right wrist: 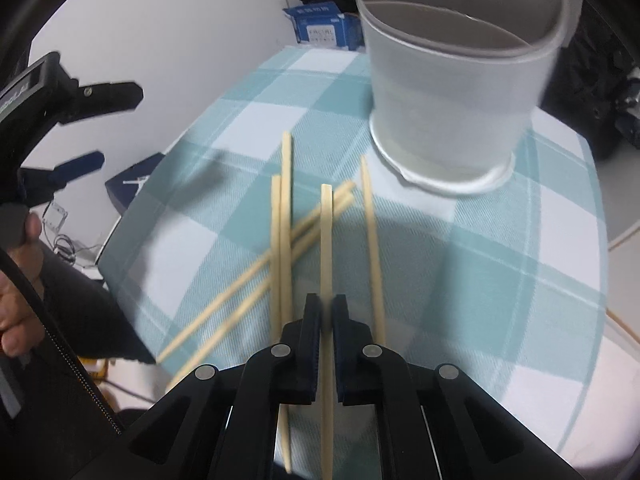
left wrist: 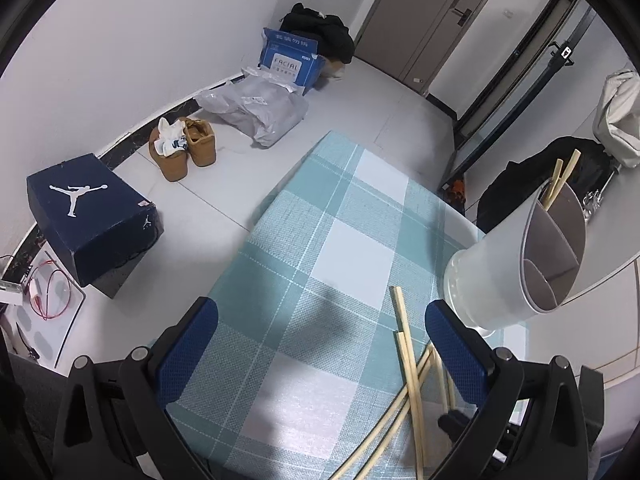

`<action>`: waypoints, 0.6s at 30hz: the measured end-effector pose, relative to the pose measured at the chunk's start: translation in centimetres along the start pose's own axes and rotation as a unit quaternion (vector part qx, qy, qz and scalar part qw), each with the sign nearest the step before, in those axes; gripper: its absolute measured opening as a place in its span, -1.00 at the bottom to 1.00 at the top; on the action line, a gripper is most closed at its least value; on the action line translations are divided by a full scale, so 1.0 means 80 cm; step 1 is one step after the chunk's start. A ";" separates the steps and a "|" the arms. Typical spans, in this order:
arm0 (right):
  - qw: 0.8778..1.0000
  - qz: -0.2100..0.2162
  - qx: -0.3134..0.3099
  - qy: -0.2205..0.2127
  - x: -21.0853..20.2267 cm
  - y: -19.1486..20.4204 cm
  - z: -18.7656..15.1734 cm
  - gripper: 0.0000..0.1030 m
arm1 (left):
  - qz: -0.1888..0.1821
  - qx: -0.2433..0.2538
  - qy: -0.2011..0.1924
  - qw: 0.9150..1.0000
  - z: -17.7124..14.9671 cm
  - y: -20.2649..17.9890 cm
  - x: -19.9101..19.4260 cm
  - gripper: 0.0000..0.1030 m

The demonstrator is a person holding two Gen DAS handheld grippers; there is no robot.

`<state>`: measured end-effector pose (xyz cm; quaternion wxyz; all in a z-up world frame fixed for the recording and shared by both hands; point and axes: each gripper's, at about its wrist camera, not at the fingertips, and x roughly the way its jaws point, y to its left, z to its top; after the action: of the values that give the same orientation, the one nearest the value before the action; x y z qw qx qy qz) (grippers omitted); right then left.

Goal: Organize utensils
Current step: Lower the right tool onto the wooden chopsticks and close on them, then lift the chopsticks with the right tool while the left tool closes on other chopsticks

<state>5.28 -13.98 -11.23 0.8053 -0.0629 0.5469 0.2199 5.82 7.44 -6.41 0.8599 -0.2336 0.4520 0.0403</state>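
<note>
Chopsticks (right wrist: 280,240) are scattered crosswise on the checked tablecloth (right wrist: 500,248), near its front edge; one chopstick (right wrist: 326,240) is clamped between the closed jaws of the right gripper (right wrist: 326,312). Should it be lifted at a slant, the neighbouring sticks could be dragged or the tip caught on the holder's rim. Further off, the left gripper (left wrist: 320,332) is held wide apart over bare cloth (ample room there). The divided holder (right wrist: 452,92) stands towards the far right corner, close to the edge.

even indoor light, soft shadows, fisheye-warped edges.
</note>
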 end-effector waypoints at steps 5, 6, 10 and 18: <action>0.999 0.004 -0.012 0.031 -0.007 0.002 -0.019 -0.90 | -0.007 -0.014 0.005 1.000 0.001 0.001 -0.001 0.97; 0.999 0.005 -0.018 0.038 -0.003 0.005 -0.020 -0.90 | -0.006 -0.014 0.004 1.000 0.001 0.001 -0.001 0.97; 0.998 -0.010 -0.046 0.050 0.000 0.012 -0.022 -0.83 | -0.005 -0.021 0.003 1.000 0.001 0.003 -0.002 0.97; 0.997 -0.016 -0.069 0.039 0.007 0.013 0.017 -0.74 | -0.004 -0.028 0.006 1.000 0.000 0.010 -0.001 0.97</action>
<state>6.16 -12.41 -11.07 0.7809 -0.1356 0.5600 0.2413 5.56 8.19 -6.66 0.8507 -0.2597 0.4545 0.0482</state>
